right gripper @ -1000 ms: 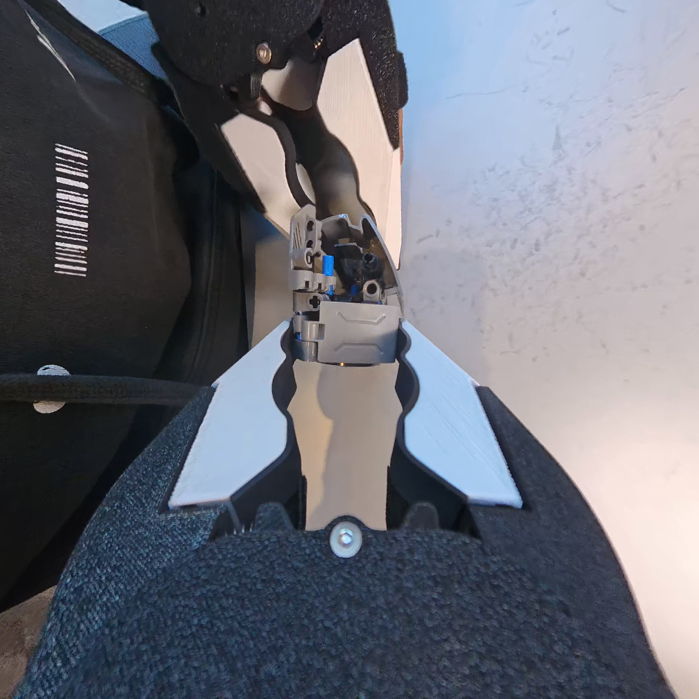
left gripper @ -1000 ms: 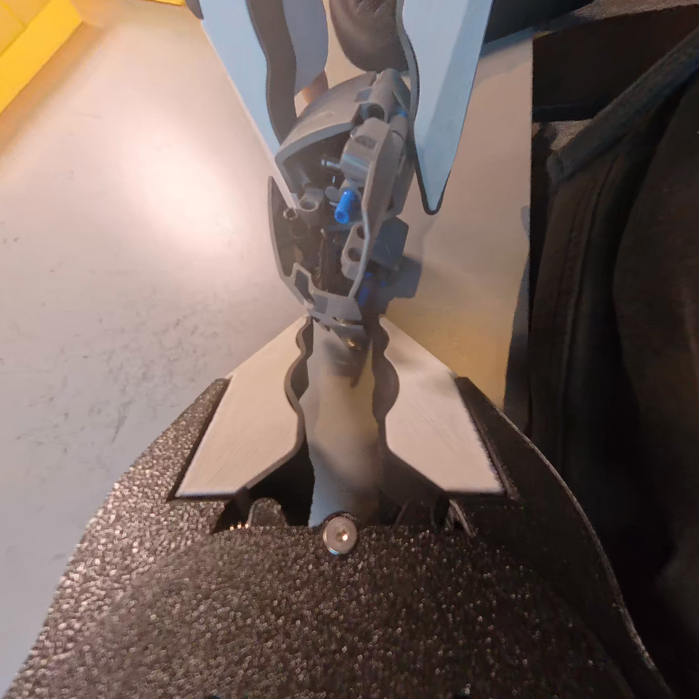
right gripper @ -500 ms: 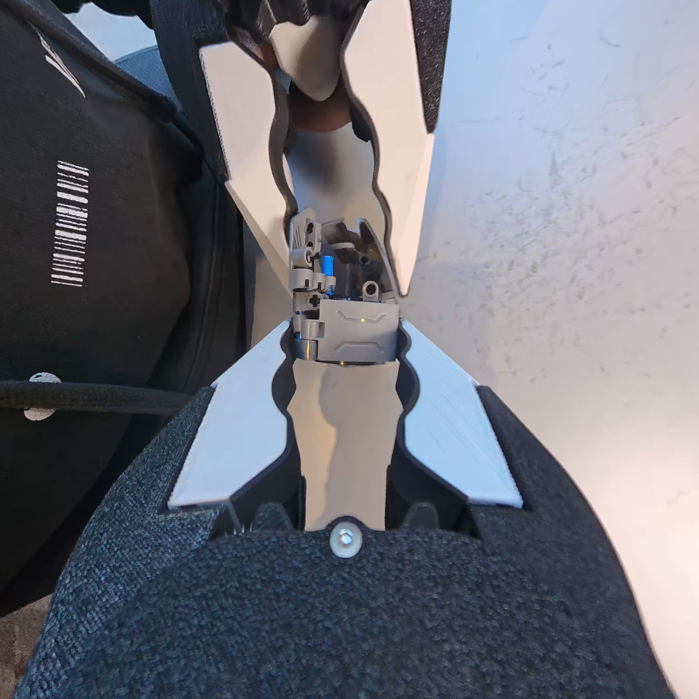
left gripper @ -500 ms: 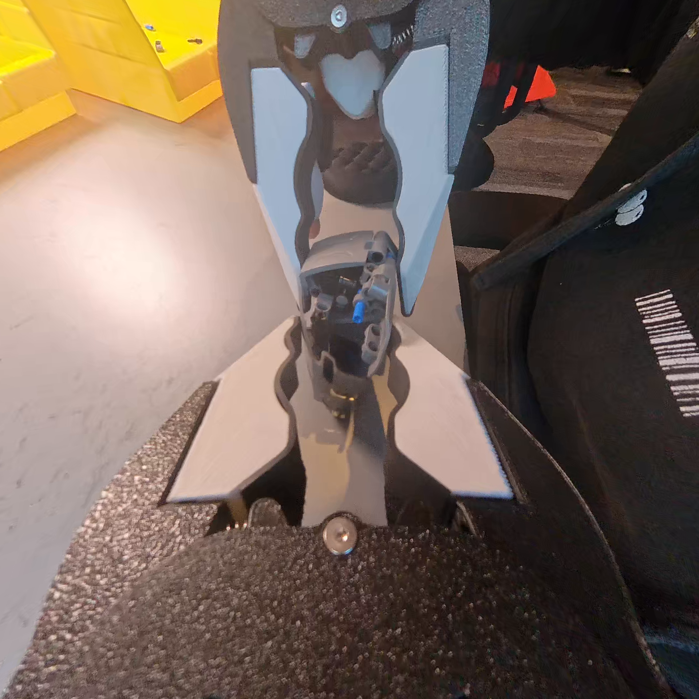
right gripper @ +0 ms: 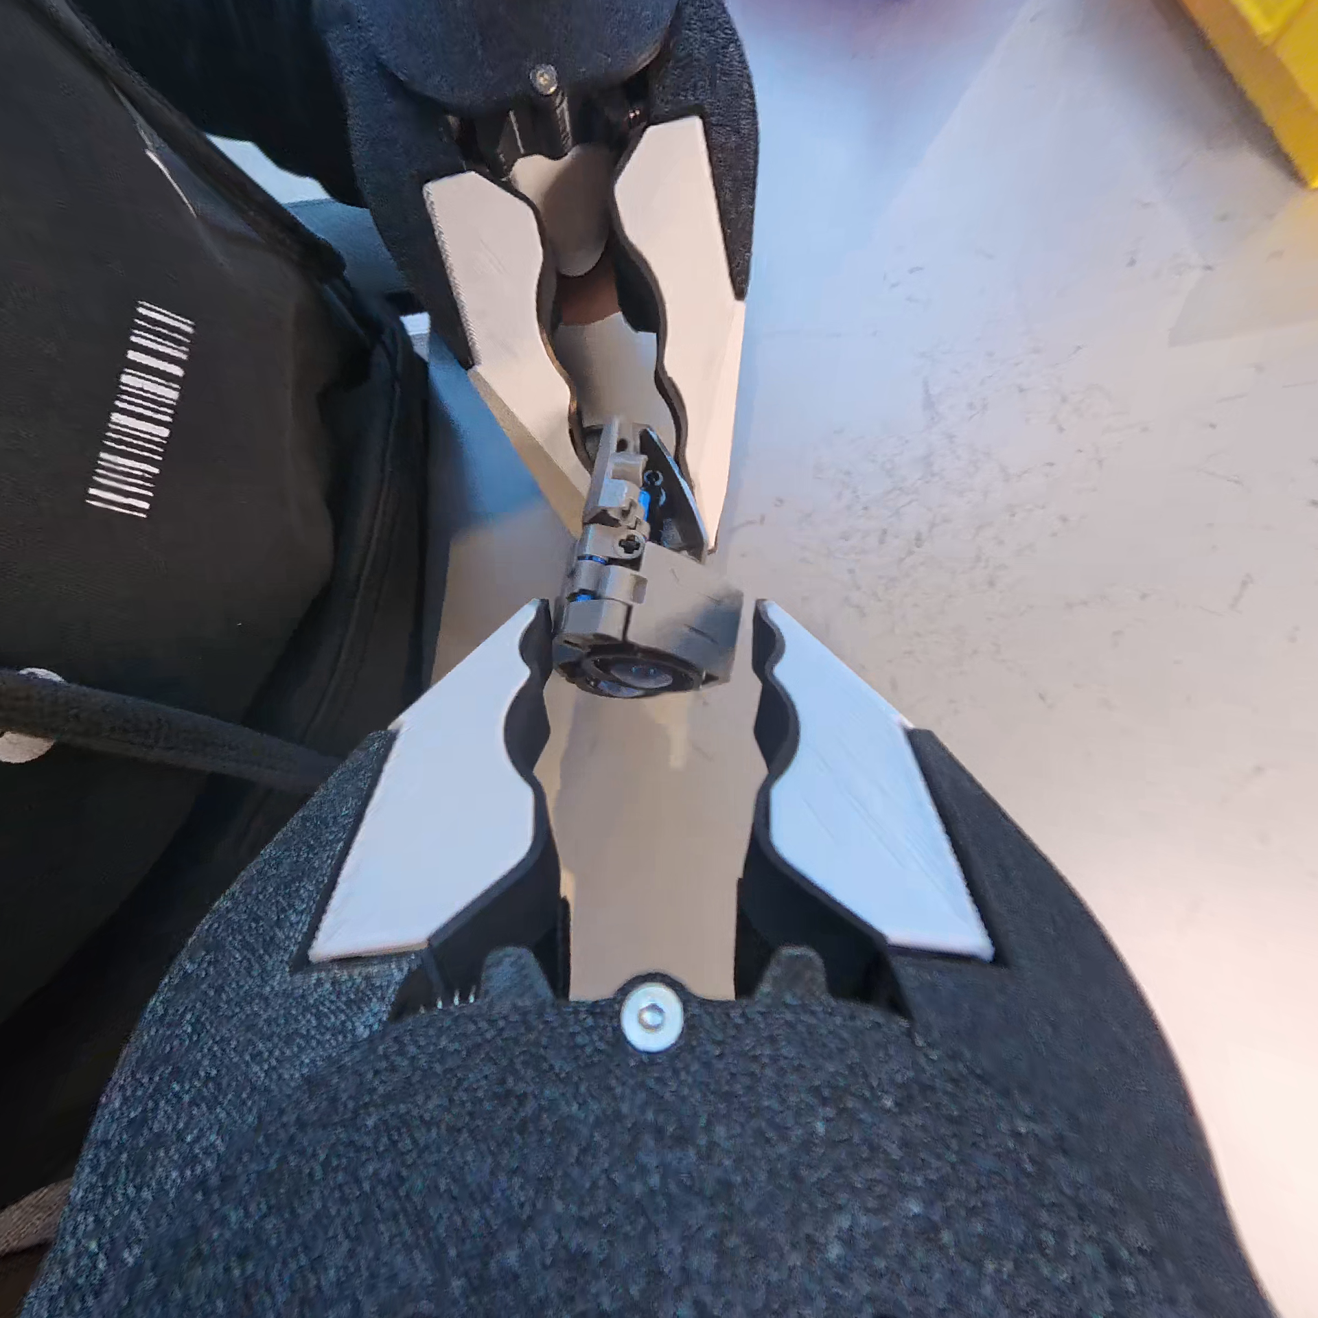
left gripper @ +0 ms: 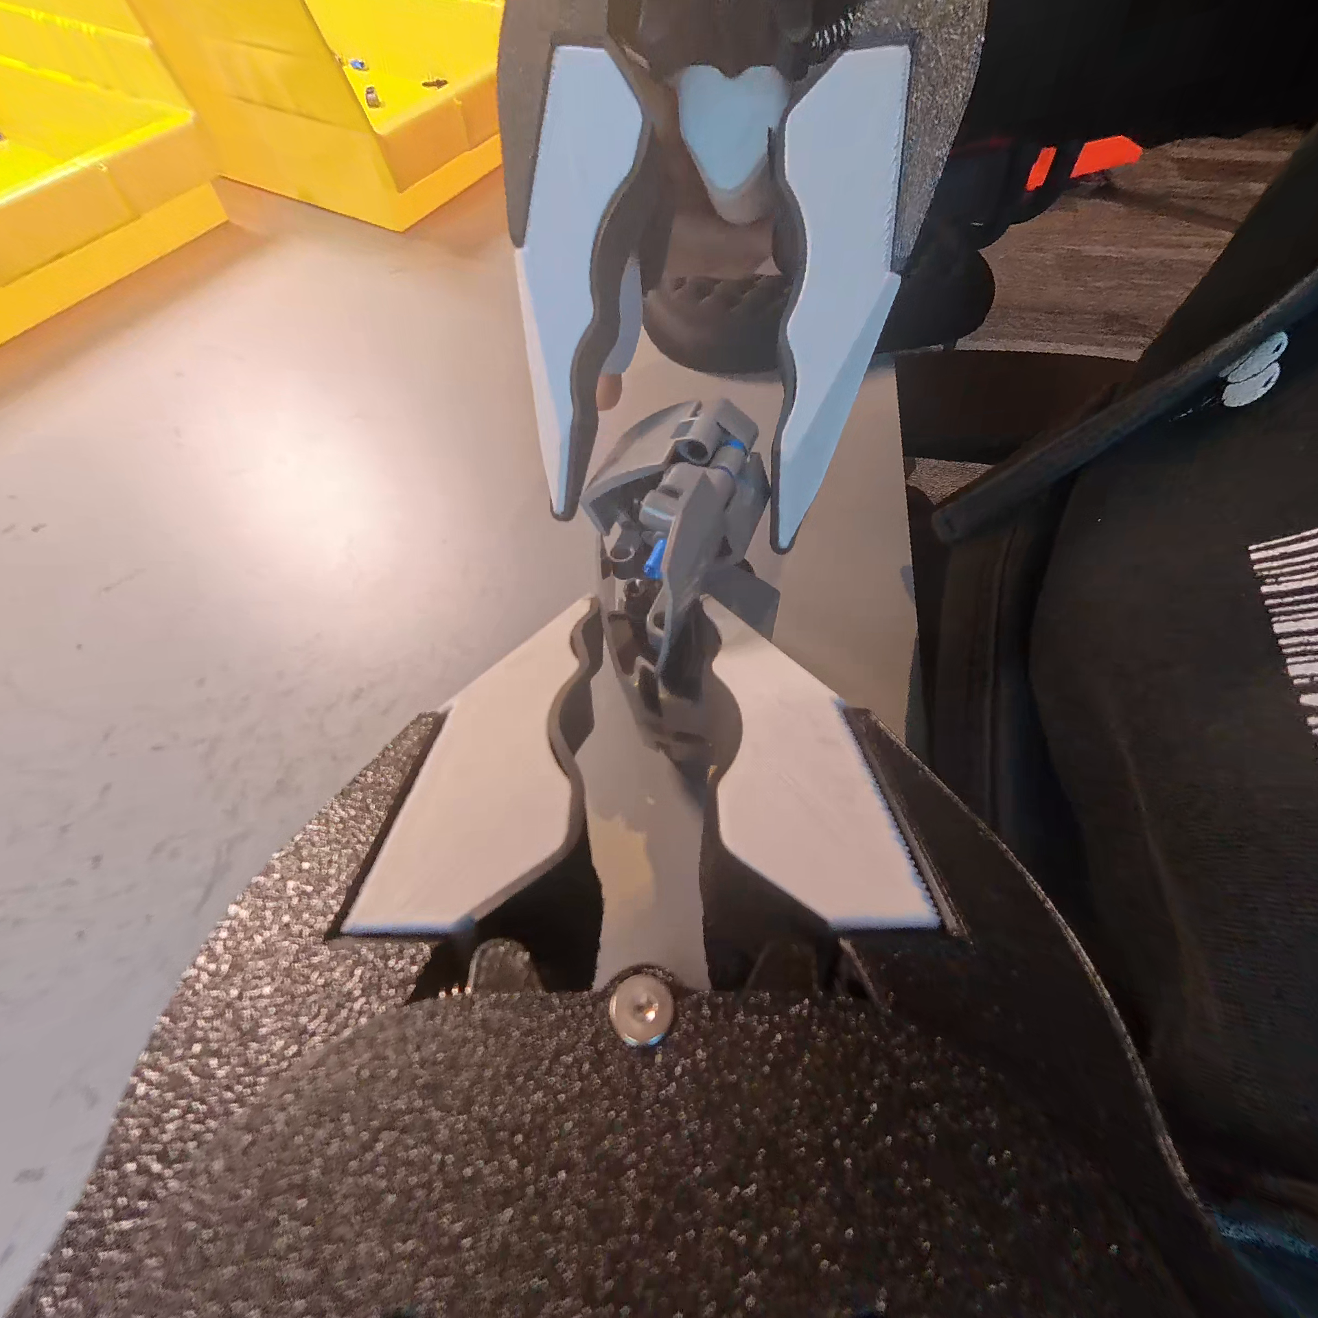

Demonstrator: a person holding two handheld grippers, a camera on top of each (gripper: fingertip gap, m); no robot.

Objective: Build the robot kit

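Since a moment ago the right gripper has let go of the grey toy part, its fingers now spread on either side of the near end. At frame centre the left gripper points at its partner, fingers clenched on the part's far end, holding it above the pale worktop. Yellow bins sit upper left.
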